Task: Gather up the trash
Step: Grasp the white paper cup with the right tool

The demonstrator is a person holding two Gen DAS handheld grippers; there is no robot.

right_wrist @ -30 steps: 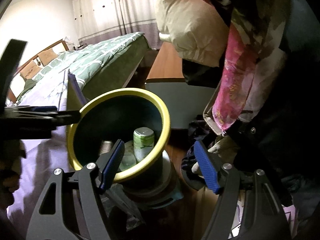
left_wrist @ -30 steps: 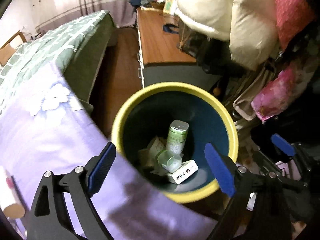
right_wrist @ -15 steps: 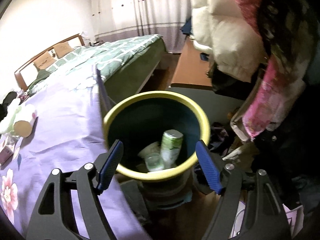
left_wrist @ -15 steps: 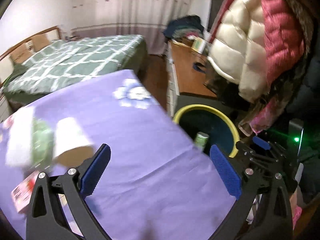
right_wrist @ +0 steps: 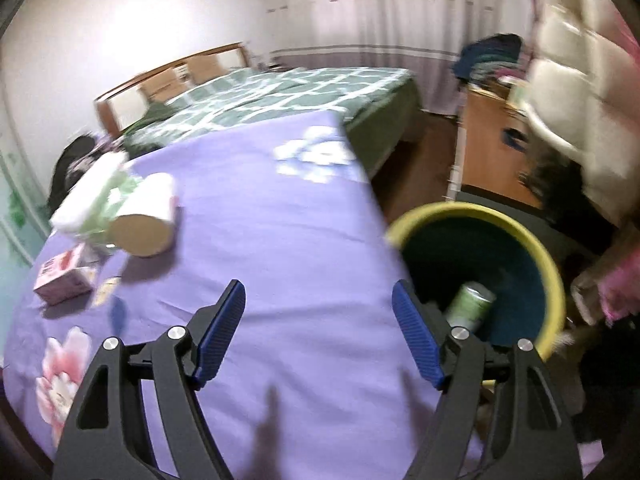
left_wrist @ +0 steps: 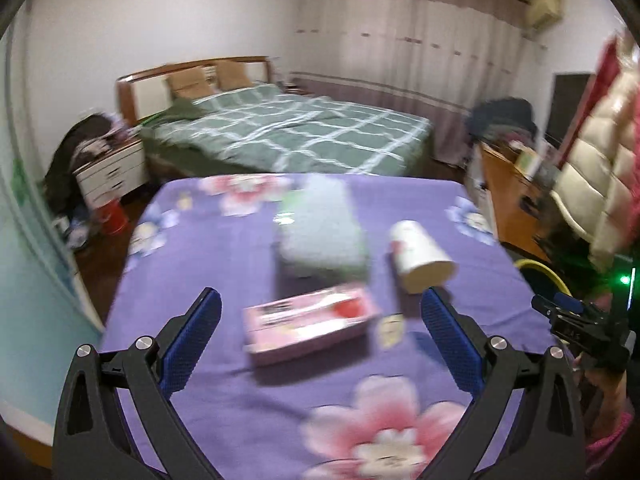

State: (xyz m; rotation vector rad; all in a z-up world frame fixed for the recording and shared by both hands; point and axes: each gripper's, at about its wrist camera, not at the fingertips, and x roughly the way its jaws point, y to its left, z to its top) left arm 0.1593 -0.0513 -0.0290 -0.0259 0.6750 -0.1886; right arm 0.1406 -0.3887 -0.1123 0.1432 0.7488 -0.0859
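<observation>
While you are bringing the left gripper [left_wrist: 320, 328] over the purple flowered cloth [left_wrist: 240, 412], its jaws are standing wide and released, with nothing between them. You are lining up on the pink box [left_wrist: 310, 326], which is lying flat just ahead of the fingertips; beside it the paper cup [left_wrist: 420, 256] is lying on its side, and the green-and-white pack [left_wrist: 320, 232] is sitting behind both. Judging from this, you are best off slowing down, as the view is blurring, and straddling the box across its narrow sides before closing. Your right gripper [right_wrist: 320, 334] is also hanging released and empty, between the cloth and the yellow-rimmed bin [right_wrist: 552, 264], where a green can [right_wrist: 470, 306] is already leaning inside.
</observation>
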